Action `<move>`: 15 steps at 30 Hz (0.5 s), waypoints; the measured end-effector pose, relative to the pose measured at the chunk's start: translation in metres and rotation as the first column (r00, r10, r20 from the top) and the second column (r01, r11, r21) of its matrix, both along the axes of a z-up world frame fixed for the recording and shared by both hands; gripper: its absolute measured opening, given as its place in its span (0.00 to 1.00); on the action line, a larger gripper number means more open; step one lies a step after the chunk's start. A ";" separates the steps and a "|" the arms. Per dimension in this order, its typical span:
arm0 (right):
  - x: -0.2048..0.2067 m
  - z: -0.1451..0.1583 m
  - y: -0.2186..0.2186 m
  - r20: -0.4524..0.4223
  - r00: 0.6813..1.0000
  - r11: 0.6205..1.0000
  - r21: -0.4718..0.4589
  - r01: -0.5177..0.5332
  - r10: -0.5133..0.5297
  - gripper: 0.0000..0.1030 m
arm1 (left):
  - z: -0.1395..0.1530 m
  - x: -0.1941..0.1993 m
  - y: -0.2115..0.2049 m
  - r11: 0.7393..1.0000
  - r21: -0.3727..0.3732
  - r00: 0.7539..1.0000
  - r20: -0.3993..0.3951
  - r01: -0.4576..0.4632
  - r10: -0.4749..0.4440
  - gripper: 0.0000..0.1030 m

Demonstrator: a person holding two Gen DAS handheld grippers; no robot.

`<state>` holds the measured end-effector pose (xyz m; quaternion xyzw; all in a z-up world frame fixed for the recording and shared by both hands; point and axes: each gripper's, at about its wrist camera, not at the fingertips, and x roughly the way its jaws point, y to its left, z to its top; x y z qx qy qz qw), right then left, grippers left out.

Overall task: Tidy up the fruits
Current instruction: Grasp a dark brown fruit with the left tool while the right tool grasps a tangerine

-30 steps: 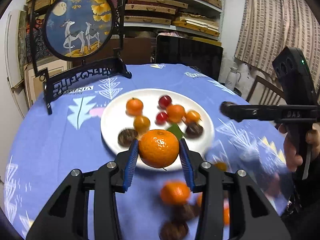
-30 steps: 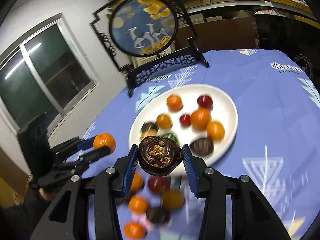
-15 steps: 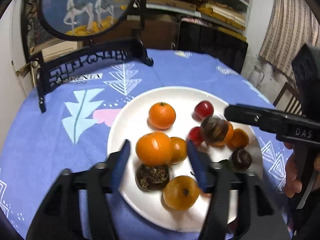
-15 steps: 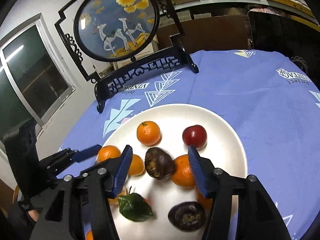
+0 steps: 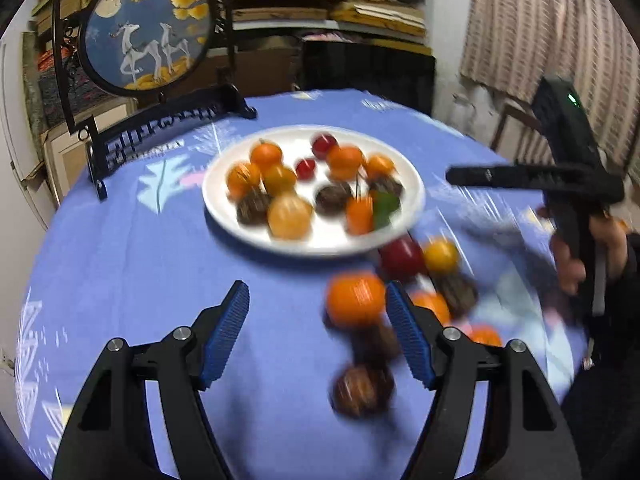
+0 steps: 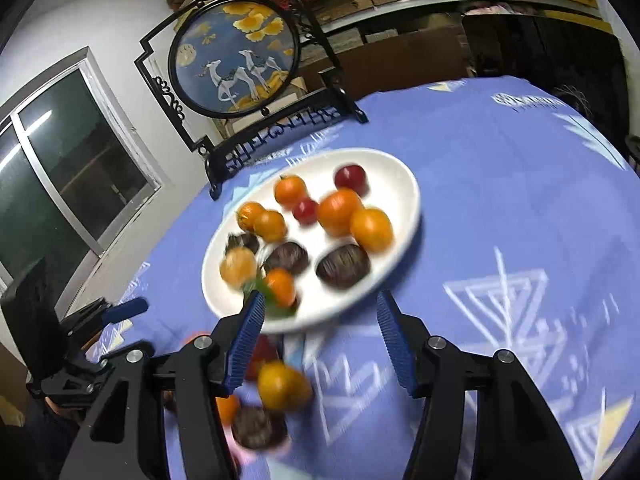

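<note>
A white plate (image 5: 320,240) (image 6: 396,184) on the blue tablecloth holds several oranges, red fruits and dark passion fruits. My left gripper (image 5: 318,332) is open and empty, back from the plate above the cloth. An orange (image 5: 354,300) lies beside its right finger, in a loose pile with a red fruit (image 5: 402,256), a yellow one (image 5: 440,256) and dark fruits (image 5: 362,388). My right gripper (image 6: 320,340) is open and empty at the plate's near edge. A yellow-orange fruit (image 6: 282,386) and a dark fruit (image 6: 258,428) lie below its left finger.
A round painted screen on a black stand (image 5: 148,28) (image 6: 236,56) stands at the table's back left. The right gripper appears at the right of the left wrist view (image 5: 472,176); the left gripper appears at the lower left of the right wrist view (image 6: 124,308). Shelves and a window lie behind.
Both grippers let go of their fruit on the plate, opened and pulled back toward the near side of the table. The views are blurred by the motion.
</note>
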<state>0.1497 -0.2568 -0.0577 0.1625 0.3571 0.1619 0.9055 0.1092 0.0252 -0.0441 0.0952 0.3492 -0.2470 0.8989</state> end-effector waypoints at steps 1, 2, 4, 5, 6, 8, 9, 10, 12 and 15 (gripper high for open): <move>-0.006 -0.002 -0.002 -0.003 1.000 1.000 0.004 0.002 -0.002 0.57 | -0.005 -0.009 0.001 1.000 0.012 1.000 -0.008 0.016 -0.016 0.67; -0.013 -0.005 -0.004 -0.009 1.000 1.000 0.007 0.004 -0.004 0.57 | -0.009 -0.014 0.001 0.999 0.019 1.000 -0.013 0.027 -0.027 0.67; -0.025 -0.009 -0.005 -0.017 1.000 1.000 0.007 0.002 -0.002 0.57 | -0.020 -0.025 -0.003 0.998 0.058 0.999 -0.014 0.040 -0.039 0.67; -0.029 -0.010 -0.005 -0.021 1.000 1.000 0.006 -0.001 0.001 0.57 | -0.025 -0.028 -0.006 0.996 0.086 1.000 -0.008 0.031 -0.030 0.67; -0.034 -0.012 -0.004 -0.025 1.000 1.000 0.005 -0.004 0.004 0.57 | -0.028 -0.029 -0.007 0.995 0.097 1.000 -0.011 0.028 -0.028 0.67; -0.040 -0.013 -0.001 -0.030 0.999 1.000 0.005 -0.012 0.012 0.57 | -0.034 -0.032 -0.010 0.996 0.085 0.999 -0.031 0.040 -0.037 0.67; -0.044 -0.012 0.002 -0.030 0.999 1.000 0.001 -0.019 0.019 0.57 | -0.037 -0.033 -0.012 0.995 0.083 0.998 -0.039 0.048 -0.044 0.67; -0.046 -0.012 0.004 -0.029 0.999 1.000 -0.003 -0.024 0.024 0.57 | -0.039 -0.034 -0.014 0.995 0.089 0.998 -0.043 0.051 -0.048 0.66; -0.053 -0.010 0.009 -0.030 0.999 0.999 -0.011 -0.041 0.041 0.57 | -0.045 -0.031 -0.015 0.994 0.094 0.997 -0.061 0.050 -0.045 0.65; -0.059 -0.009 0.015 -0.028 0.998 0.998 -0.032 -0.059 0.058 0.57 | -0.051 -0.026 -0.013 0.997 0.075 0.995 -0.098 0.038 -0.030 0.48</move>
